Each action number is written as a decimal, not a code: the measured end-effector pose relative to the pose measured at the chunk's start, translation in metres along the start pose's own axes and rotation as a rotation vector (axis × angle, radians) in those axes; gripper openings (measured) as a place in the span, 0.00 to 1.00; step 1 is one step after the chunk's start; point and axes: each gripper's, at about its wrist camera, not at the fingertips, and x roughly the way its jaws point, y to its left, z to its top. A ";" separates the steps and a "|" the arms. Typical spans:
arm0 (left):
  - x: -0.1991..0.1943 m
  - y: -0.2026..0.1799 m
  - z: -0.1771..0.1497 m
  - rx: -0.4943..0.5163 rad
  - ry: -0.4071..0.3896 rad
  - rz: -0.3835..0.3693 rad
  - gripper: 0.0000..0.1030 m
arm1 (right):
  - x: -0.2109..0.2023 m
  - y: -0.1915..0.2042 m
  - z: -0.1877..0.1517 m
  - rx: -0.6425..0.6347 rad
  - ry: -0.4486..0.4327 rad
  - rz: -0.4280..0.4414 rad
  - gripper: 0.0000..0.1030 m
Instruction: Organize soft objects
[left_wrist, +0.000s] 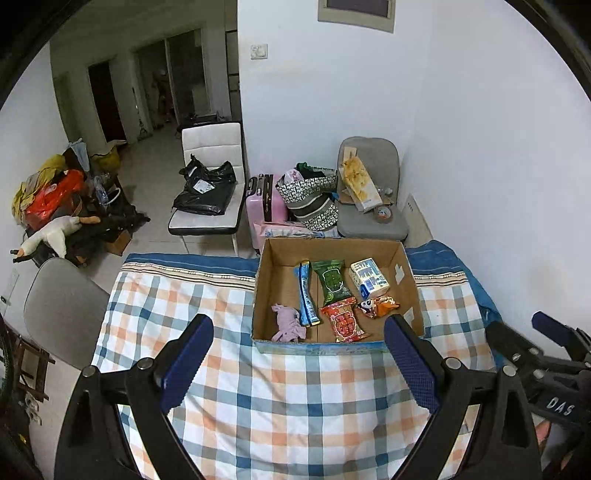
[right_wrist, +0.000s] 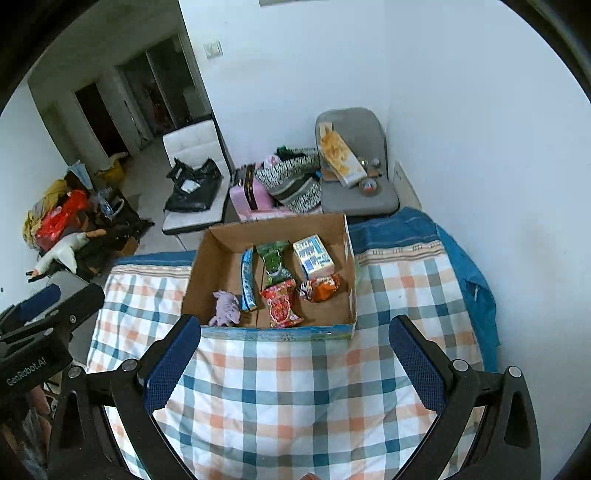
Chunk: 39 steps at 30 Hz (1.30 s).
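Sitting at the far edge of a checked blanket (left_wrist: 258, 398), an open cardboard box (left_wrist: 408, 280) holds the soft things: a small lilac plush toy (left_wrist: 288, 322) in its near left corner, a long blue packet (left_wrist: 306, 293) just right of it, a green snack bag (left_wrist: 331, 281) further back, a red snack bag (left_wrist: 345, 322) in front of that, an orange packet (left_wrist: 378, 306) to the right, and a white and blue tissue pack (left_wrist: 369, 277) at the back right. The same box (right_wrist: 218, 269) appears in the right wrist view with the plush toy (right_wrist: 226, 308) against its near wall. The left gripper (left_wrist: 298, 363) hangs over the blanket just short of the box, its jaws spread wide with nothing between them. The right gripper (right_wrist: 295, 369) hangs beside it, equally wide and empty; each one shows at the edge of the other's view. A blue cloth (left_wrist: 476, 284) lies under the blanket at the far and right edges. Beyond the bed stand a grey chair (left_wrist: 373, 218) carrying a flat snack box, a pink suitcase (left_wrist: 263, 201) with a patterned bag (left_wrist: 314, 201) beside it, and a white chair (left_wrist: 214, 147) with a black plastic bag (left_wrist: 207, 190) on its seat. Further left, against the wall, a heap of bags and clothes has a white stuffed goose (left_wrist: 51, 236) lying across it.
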 end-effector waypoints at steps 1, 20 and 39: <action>-0.005 0.000 -0.001 0.000 -0.006 0.004 0.92 | -0.007 0.001 0.000 -0.003 -0.011 0.001 1.00; -0.052 0.004 -0.014 -0.003 -0.061 0.024 0.92 | -0.065 0.013 -0.001 -0.039 -0.077 0.015 1.00; -0.056 0.002 -0.017 0.000 -0.075 0.030 0.92 | -0.073 0.010 0.000 -0.048 -0.079 -0.018 1.00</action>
